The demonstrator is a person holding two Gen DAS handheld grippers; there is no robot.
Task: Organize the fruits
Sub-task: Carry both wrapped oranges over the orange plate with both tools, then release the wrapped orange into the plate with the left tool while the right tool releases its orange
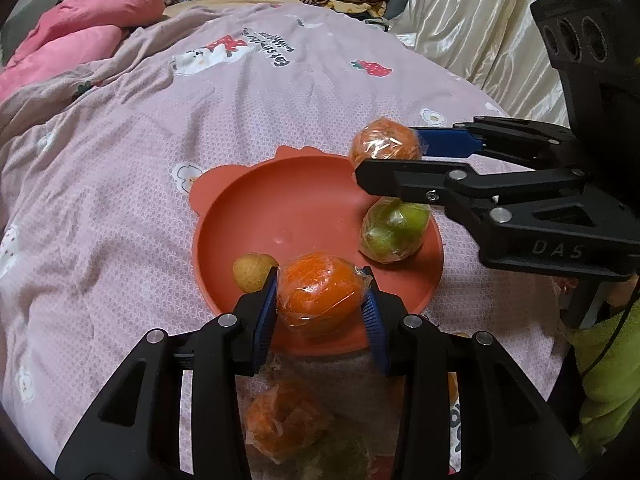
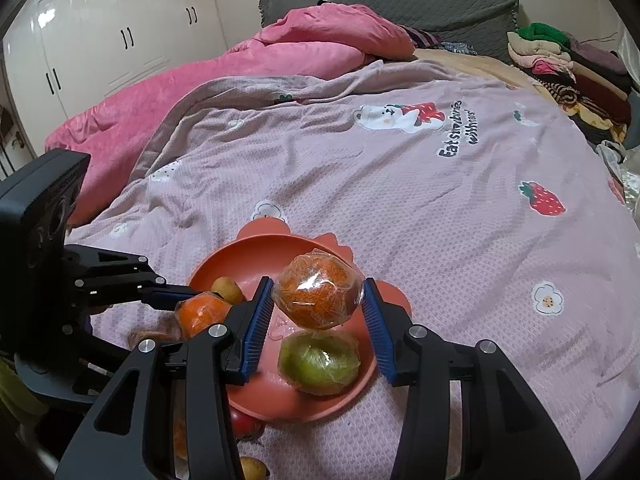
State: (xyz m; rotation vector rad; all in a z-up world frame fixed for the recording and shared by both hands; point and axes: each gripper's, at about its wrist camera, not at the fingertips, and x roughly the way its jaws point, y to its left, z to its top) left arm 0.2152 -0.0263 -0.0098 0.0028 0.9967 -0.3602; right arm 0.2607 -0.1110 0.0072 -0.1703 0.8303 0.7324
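A wrapped orange (image 1: 318,294) is gripped by the left tool (image 1: 320,300) over the plate's (image 1: 288,208) near rim. Another orange (image 2: 318,296) is clamped by the right tool (image 2: 318,300), marked "DAS", above a green fruit (image 2: 318,362). "Eat strawberries" is printed on the bedcover (image 2: 440,208).

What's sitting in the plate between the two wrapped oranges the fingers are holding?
Mostly bare plate; the wrapped green fruit sits just off that line, under the right-held orange. The left wrist view shows it.
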